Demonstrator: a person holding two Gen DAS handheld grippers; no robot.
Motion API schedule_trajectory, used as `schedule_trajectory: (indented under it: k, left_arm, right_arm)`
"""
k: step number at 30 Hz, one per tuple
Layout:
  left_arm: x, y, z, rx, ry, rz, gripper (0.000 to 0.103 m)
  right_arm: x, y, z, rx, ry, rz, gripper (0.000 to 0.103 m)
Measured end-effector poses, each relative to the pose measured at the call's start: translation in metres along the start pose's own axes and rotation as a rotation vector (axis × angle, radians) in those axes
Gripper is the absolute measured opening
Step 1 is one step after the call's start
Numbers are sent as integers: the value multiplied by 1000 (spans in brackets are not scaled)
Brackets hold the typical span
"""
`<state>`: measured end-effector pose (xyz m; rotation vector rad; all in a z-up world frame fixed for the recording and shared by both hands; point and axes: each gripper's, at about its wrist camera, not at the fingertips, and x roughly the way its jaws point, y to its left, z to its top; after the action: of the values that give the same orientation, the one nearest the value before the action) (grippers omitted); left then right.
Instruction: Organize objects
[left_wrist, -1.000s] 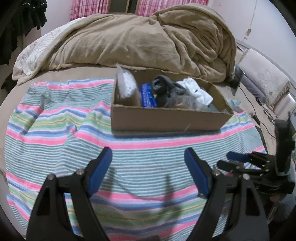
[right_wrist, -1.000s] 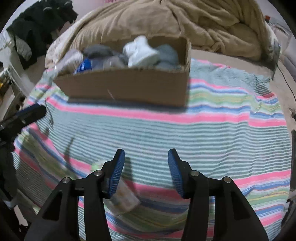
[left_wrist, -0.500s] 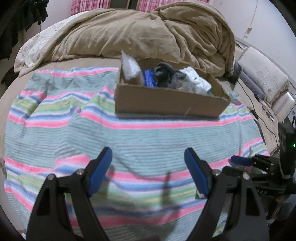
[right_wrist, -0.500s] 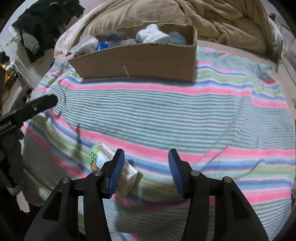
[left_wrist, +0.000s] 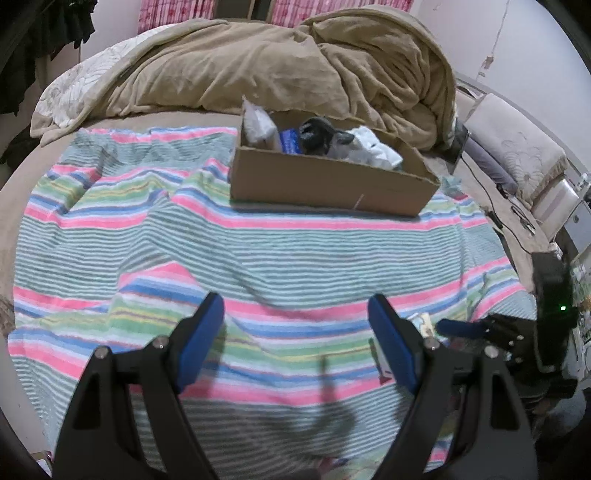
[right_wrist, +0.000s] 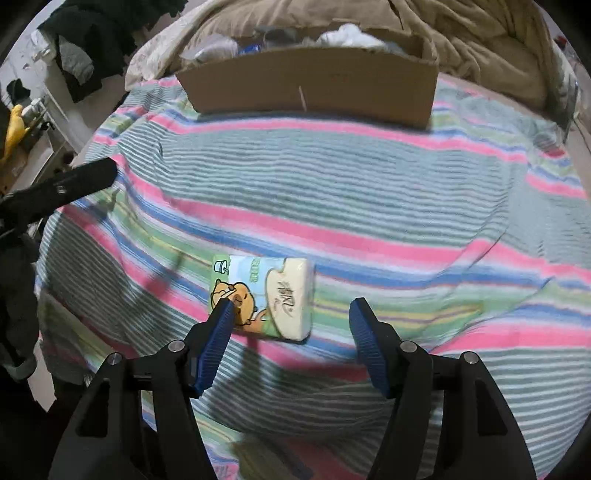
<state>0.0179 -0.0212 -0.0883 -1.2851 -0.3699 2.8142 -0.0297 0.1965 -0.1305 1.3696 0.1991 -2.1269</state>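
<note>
The cardboard box (right_wrist: 310, 83) hides most of its load behind its near wall in the right wrist view, only blurred tops of cloth showing. The tissue pack (right_wrist: 264, 297) has its near left corner covered by the right gripper's (right_wrist: 290, 319) finger, and in the left wrist view just a sliver shows. The striped towel (right_wrist: 332, 192) smears with motion blur.

The left gripper (left_wrist: 295, 332) points downward at a slant, its two blue-padded fingers (left_wrist: 199, 339) spread wide apart with nothing between them. The right gripper (right_wrist: 290, 325) tilts down more steeply; its jaws have just been opening and stand apart, gripping nothing. From the right wrist view the left gripper shows at the left edge, well apart from the right one.
</note>
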Motion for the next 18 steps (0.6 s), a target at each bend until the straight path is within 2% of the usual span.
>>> schedule_trajectory:
  k: [2,4,10,11,14,18]
  left_arm:
    - [-4,1,-1,-2,-6,-3,82]
    - [-7,3,-3,-7,-11,-2,82]
    - [-10,16,-5,-33,-8,3,82]
    - [-11,18,-5,-37,-13,3,82]
    - [-9,20,-4,-44,-8,-3,82]
    - [-3,21,-4,-52,5,-15,82]
  right_arm:
    - [4,3,0,16,6,54,68]
    - [8,7,0,22,8,71,68]
    - [25,19,5,18,13,15,73]
    - [25,21,6,18,6,6,68]
    - [26,22,7,13,3,-18,66]
    - [20,16,3,24,-6,12,64]
